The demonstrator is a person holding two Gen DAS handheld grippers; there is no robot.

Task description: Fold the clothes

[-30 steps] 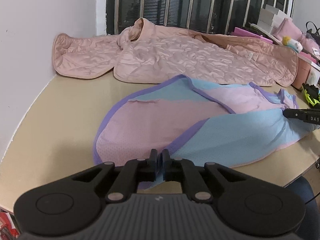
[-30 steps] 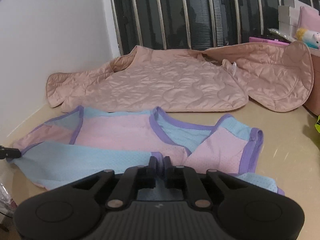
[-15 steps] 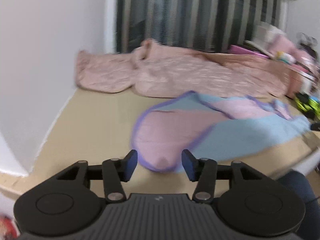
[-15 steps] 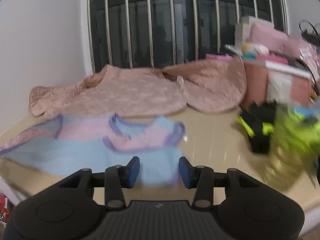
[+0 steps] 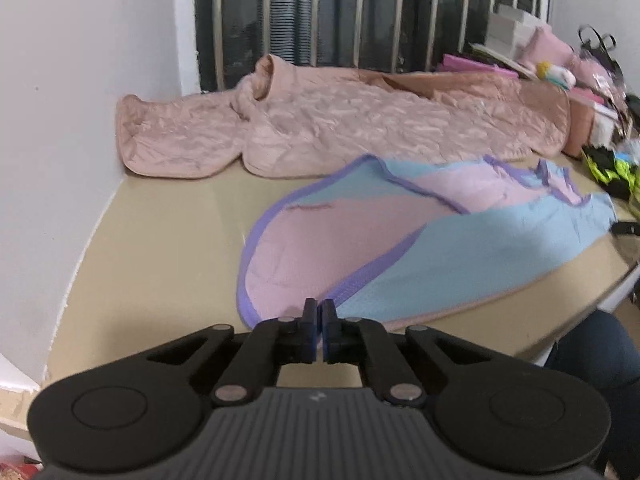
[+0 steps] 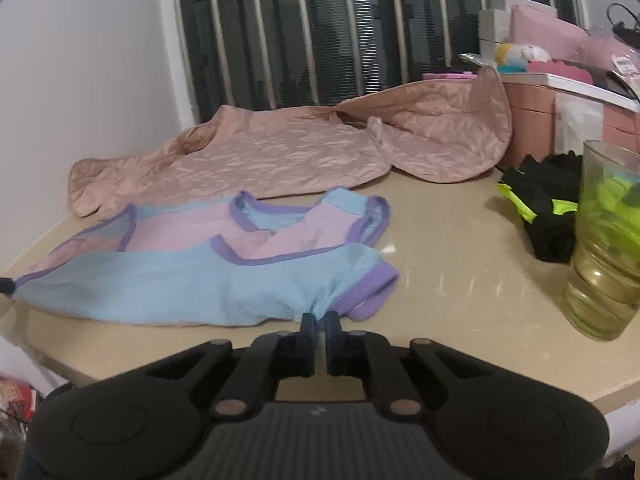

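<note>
A blue, pink and purple mesh vest [image 5: 420, 240] lies flat on the beige table [image 5: 160, 248], folded lengthwise. My left gripper [image 5: 319, 308] is shut on the vest's hem corner at the near edge. In the right wrist view the vest [image 6: 200, 276] shows from its shoulder end. My right gripper [image 6: 320, 320] is shut on the blue fabric next to the purple armhole trim. A pink quilted jacket [image 5: 340, 128] lies spread behind the vest; it also shows in the right wrist view [image 6: 280, 152].
A glass of yellowish liquid [image 6: 604, 240] stands at the right near the table's front edge. A black and neon-green cloth [image 6: 548, 212] lies behind it. Pink boxes [image 6: 560, 112] stand at the back right. A white wall [image 5: 60, 120] bounds the left side.
Both grippers let go of the vest, opened and pulled back half a second ago. Now both have closed again on the vest's near edge, at new spots.
</note>
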